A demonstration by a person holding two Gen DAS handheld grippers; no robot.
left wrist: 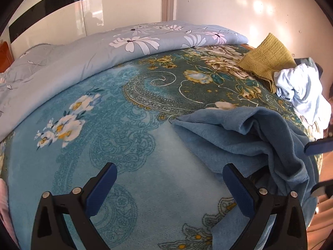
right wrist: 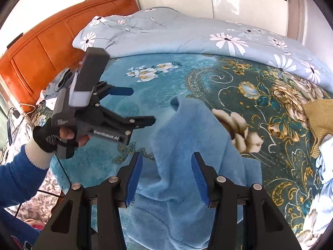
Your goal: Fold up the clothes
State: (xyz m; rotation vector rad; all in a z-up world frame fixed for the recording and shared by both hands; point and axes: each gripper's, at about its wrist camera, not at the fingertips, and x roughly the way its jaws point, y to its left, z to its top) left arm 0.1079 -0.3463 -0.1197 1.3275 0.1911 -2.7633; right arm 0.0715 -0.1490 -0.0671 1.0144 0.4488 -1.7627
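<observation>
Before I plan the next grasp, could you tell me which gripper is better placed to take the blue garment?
Right. The right gripper is open with the blue garment between its jaws; the left gripper is open over bare blanket.

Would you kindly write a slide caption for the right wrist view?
Open right gripper poised over a rumpled blue garment on the floral blanket, left gripper open alongside.

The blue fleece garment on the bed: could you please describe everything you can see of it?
The blue fleece garment looks soft and plush, plain light blue. It lies crumpled and unfolded on the floral blanket, one pointed corner reaching toward the bed's middle, the rest bunched in folds and draping over the near edge. The right tongs straddle a raised fold, open. The left tongs, open, are beside it.
</observation>
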